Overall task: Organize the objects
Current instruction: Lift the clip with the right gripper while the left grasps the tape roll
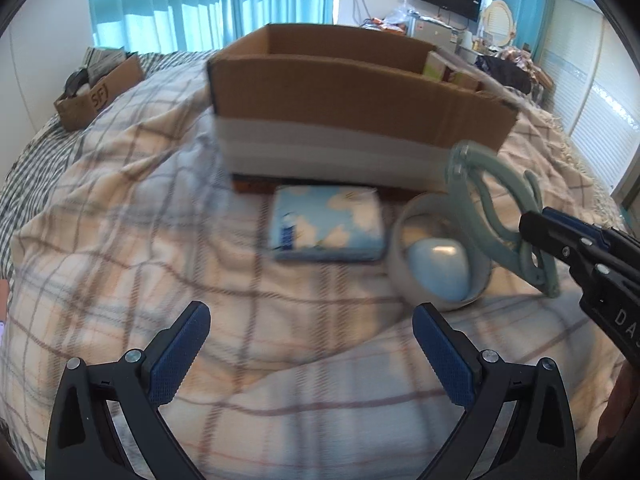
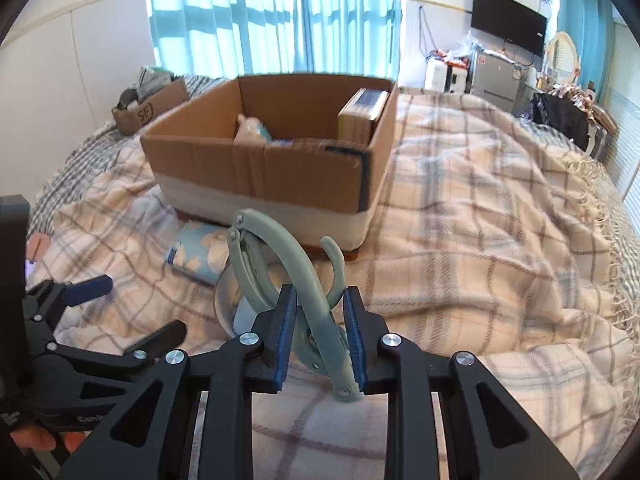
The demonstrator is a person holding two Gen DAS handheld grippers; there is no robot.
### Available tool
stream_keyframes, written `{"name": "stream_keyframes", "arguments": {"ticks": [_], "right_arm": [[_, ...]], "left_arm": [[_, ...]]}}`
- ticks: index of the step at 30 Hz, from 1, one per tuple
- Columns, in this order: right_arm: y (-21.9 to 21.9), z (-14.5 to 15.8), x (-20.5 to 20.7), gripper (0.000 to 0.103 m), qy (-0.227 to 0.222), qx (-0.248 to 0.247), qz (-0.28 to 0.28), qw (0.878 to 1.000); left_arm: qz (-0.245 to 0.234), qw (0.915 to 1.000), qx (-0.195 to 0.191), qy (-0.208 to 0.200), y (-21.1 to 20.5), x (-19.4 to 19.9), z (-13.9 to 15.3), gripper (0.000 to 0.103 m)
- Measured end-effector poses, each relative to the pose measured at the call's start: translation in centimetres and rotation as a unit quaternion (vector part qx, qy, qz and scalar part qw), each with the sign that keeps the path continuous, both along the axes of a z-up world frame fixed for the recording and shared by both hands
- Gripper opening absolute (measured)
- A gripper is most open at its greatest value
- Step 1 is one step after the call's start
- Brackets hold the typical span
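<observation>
- The right claw (image 2: 318, 334) is clamped on a pale green plastic clip hanger (image 2: 280, 276), its blue pads pressing the handles from both sides; the clip's hooked end points up and forward, clear of the bed.
- From the left wrist view, the same clip hanger (image 1: 494, 216) hangs in the air above and just right of a white bowl (image 1: 404, 264), gripped by the right claw (image 1: 532, 236) coming in from the right.
- The left claw (image 1: 312, 344) hovers with its fingers spread wide apart and nothing between them, low over the plaid blanket (image 1: 160, 240).
- The bowl lies tilted on the blanket with a pale blue rounded object (image 1: 438, 270) inside it.
- Just left of the bowl lies a tissue pack (image 1: 326, 226) printed with clouds.
- Behind both stands an open cardboard box (image 2: 264, 168) on the bed, with a bottle (image 2: 250, 130) and a small carton (image 2: 362, 114) inside.
- A smaller cardboard box (image 2: 150, 112) sits well apart at the far left edge of the bed.
</observation>
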State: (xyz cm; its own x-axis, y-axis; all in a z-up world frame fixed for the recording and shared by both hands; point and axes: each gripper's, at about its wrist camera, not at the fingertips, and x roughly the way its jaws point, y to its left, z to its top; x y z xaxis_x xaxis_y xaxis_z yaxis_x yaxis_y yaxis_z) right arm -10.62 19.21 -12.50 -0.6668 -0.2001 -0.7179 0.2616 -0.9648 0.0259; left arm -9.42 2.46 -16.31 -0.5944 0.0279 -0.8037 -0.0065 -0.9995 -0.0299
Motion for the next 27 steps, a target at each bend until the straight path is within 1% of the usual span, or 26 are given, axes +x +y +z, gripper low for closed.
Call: {"name": "stream_keyframes", "arguments": {"ticks": [2, 6, 9, 13, 17, 20, 22, 23, 24, 26, 27], "right_arm": [[0.9, 0.7, 0.2, 0.023, 0.009, -0.001, -0.011, 1.000], [3.4, 2.1, 0.4, 0.022, 0.031, 0.011, -0.058, 0.998], [5.5, 2.2, 0.1, 0.022, 0.027, 0.000, -0.082, 0.996], [7.6, 1.7, -0.3, 0.022, 0.015, -0.012, -0.100, 0.995], [8.5, 1.3, -0.4, 0.022, 0.010, -0.023, -0.107, 0.994], [8.6, 1.0, -0.4, 0.022, 0.006, -0.024, -0.106, 0.994], [8.7, 1.0, -0.4, 0.022, 0.005, -0.025, -0.105, 0.994], [8.6, 0.9, -0.3, 0.022, 0.006, -0.025, -0.106, 0.994], [8.7, 1.0, -0.3, 0.022, 0.006, -0.026, -0.106, 0.994], [8.6, 1.0, -0.2, 0.022, 0.006, -0.025, -0.105, 0.994], [8.5, 1.0, -0.2, 0.022, 0.006, -0.024, -0.105, 0.994]], "left_arm": [[-0.008, 1.0000, 0.001, 0.002, 1.0, -0.3, 0.4, 0.103], [-0.027, 0.9995, 0.011, -0.007, 2.9, -1.1, 0.5, 0.103], [-0.039, 0.9990, 0.017, -0.014, 4.2, -1.8, 0.2, 0.103], [-0.057, 0.9979, 0.020, -0.022, 5.8, -2.9, -0.2, 0.103], [-0.072, 0.9967, 0.016, -0.033, 7.2, -4.3, -0.7, 0.103], [-0.078, 0.9964, 0.004, -0.032, 7.9, -4.8, -0.9, 0.103], [-0.077, 0.9964, 0.005, -0.034, 7.9, -5.1, -1.0, 0.100], [-0.077, 0.9964, 0.008, -0.035, 7.8, -5.1, -1.0, 0.094], [-0.076, 0.9963, 0.013, -0.037, 7.7, -5.0, -1.0, 0.086], [-0.072, 0.9966, 0.014, -0.039, 7.5, -4.9, -0.9, 0.081], [-0.072, 0.9964, 0.019, -0.041, 7.3, -4.8, -0.8, 0.081]]}}
